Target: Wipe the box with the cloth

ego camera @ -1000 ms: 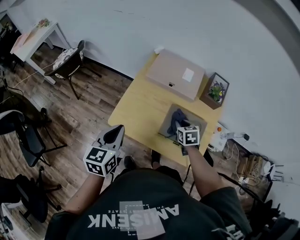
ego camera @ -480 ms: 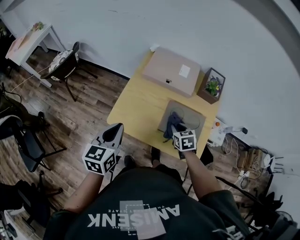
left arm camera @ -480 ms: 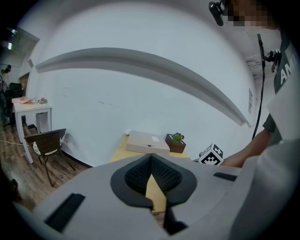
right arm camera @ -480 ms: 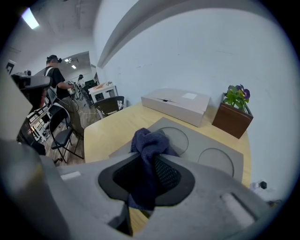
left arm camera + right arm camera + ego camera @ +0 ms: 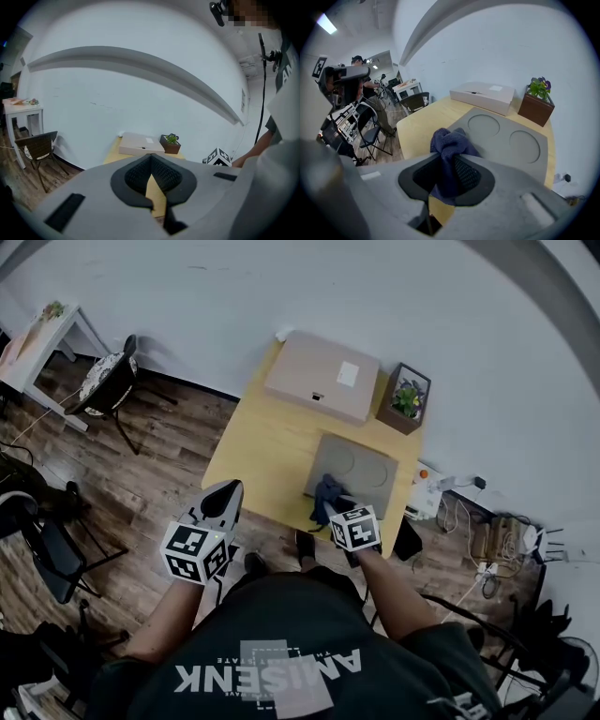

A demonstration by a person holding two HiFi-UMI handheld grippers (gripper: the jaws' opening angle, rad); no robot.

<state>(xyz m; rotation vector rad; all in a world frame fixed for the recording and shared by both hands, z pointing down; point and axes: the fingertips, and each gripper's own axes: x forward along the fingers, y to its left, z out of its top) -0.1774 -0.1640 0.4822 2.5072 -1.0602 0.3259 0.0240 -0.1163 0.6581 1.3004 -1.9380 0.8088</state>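
Yellow tbl (image 5: 267,446) w/ box (image 5: 322,376), white wall (image 5: 281,287)

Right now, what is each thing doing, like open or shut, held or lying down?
Cloth: bunched up, pinched in the right claw.
Right claw: shut on the cloth.
Left claw: shut, empty, off the table.
Box: closed, lying flat, untouched.
Plant: standing upright.
Grey tray: lying flat on the table.

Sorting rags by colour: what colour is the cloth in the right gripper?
Dark navy blue; the cloth shows best in the right gripper view.
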